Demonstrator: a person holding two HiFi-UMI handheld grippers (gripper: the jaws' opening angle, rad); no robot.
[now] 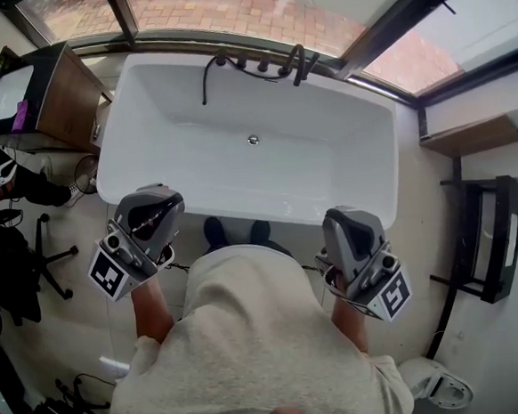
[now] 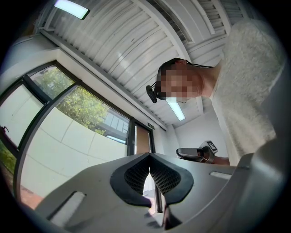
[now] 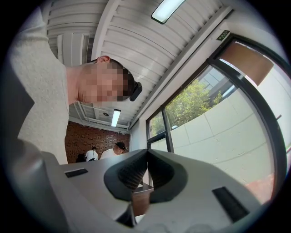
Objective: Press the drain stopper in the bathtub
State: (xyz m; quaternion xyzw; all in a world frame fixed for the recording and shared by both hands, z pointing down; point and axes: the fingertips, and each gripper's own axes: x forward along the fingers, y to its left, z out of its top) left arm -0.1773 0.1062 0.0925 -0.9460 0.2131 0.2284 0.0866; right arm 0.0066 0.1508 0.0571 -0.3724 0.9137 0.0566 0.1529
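Holding both grippers up in front of my body, I am standing at the near rim of the white bathtub (image 1: 374, 139), one gripper at each side of me. The left gripper (image 1: 151, 201) is hovering by the near rim toward its left corner, and its fingers (image 2: 136, 175) are meeting at the tips with nothing between them. The right gripper (image 1: 345, 222) is hovering by the near rim toward its right corner, and its fingers (image 3: 161, 173) are likewise pressing together and carrying nothing. Both gripper views are tilting upward, taking in the ribbed ceiling and the windows rather than the tub. The drain stopper (image 1: 253, 140), a small round metal disc, is sitting in the middle of the tub floor, well apart from both grippers and untouched. The dark faucet fittings (image 1: 266, 65) are lining the far rim, just below the window.
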